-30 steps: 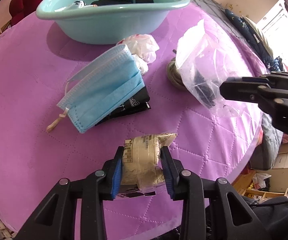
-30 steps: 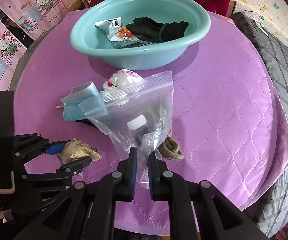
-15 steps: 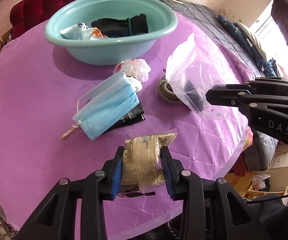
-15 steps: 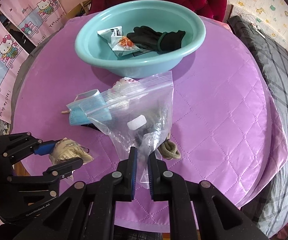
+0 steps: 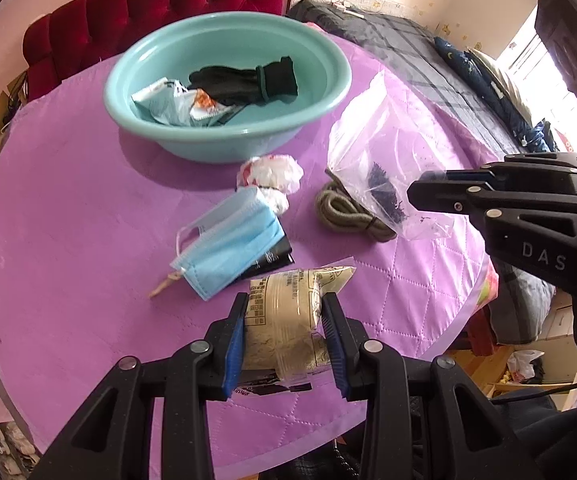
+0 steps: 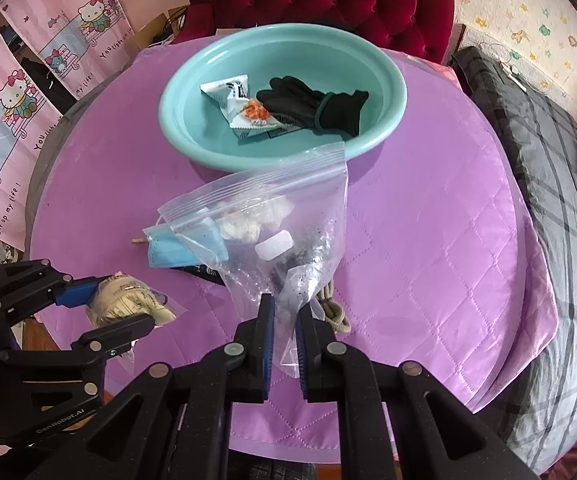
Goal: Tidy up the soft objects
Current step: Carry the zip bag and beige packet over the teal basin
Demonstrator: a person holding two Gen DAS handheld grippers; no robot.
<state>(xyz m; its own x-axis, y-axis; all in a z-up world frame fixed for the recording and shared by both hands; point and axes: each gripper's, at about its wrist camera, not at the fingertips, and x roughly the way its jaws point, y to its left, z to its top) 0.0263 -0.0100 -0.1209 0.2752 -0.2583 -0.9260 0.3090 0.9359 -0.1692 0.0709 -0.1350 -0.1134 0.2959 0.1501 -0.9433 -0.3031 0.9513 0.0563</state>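
Left tool (image 5: 283,334) squeezing one beige packet (image 5: 284,320), long side pointing away, right tool (image 6: 285,338) pinched on one clear zip bag (image 6: 272,232) hanging zip-end forward, both above purple surface (image 5: 68,220), one teal basin (image 5: 224,148) holding one black glove (image 5: 248,80), two wrappers (image 5: 172,102), one blue mask (image 5: 228,246) lying flat

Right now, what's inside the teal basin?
In the teal basin: black gloves and white snack packets, with a dark flat item partly showing under the packets. Anything else beneath them is covered.
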